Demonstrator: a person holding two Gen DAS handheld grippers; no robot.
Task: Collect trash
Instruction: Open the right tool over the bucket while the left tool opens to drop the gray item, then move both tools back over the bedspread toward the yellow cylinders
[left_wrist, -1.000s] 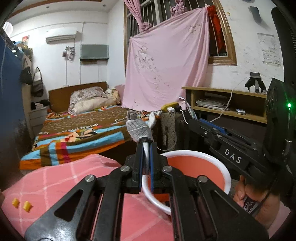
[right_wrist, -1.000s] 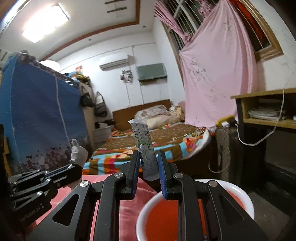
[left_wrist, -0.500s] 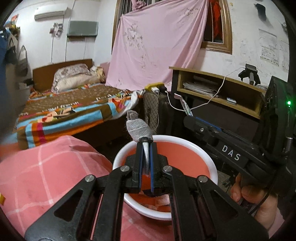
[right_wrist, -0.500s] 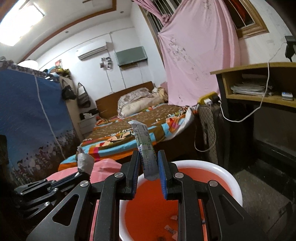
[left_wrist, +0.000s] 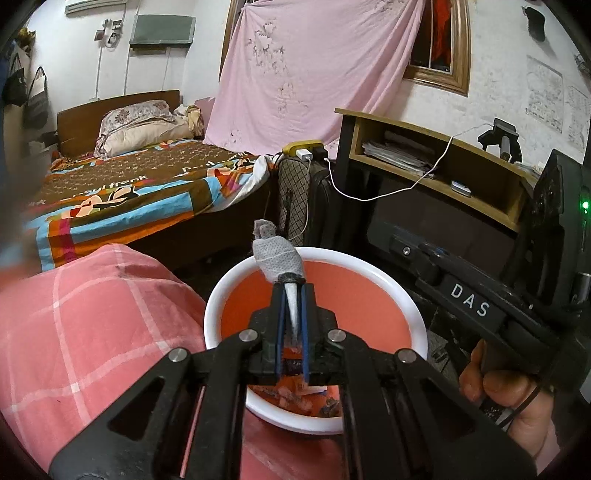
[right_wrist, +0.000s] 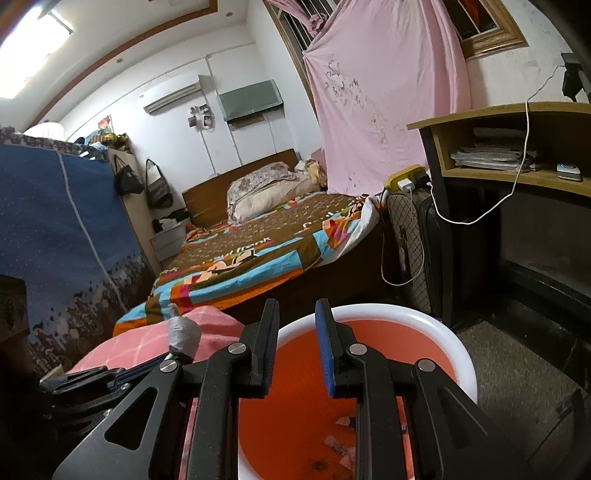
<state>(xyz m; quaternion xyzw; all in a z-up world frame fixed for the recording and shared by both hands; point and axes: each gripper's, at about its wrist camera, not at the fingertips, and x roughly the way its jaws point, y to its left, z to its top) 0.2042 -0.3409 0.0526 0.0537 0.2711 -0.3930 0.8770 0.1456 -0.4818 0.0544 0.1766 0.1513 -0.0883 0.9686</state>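
two black two-finger grippers hang over a round orange plastic basin with a white rim (left_wrist: 397, 295), which sits beside a pink checked blanket (left_wrist: 81, 325). the left gripper (left_wrist: 292, 295) has its blue-padded jaws pressed tight on a crumpled grey-white fabric wrapper (left_wrist: 279, 258); the wrapper sticks out past the fingertips and stands above the far part of the basin, inside its rim line as the left wrist view shows it. the right gripper (right_wrist: 297, 325) has its jaws parted a little, with a clear gap and nothing between the blue pads; it points over the near edge of the same basin (right_wrist: 436, 328). small scraps of trash (right_wrist: 338, 445) lie on the basin floor, seen in both views, low and partly hidden by the gripper frames. in the right wrist view the grey wrapper (right_wrist: 184, 334) shows at the left, pinched at the tip of the other gripper, with the pink blanket (right_wrist: 147, 343) behind it. a bare hand (left_wrist: 517, 402) grips the handle of the right gripper at the lower right of the left wrist view. behind the basin stand a bed with a striped, many-coloured cover (left_wrist: 125, 192) and a wooden shelf desk (left_wrist: 436, 162).
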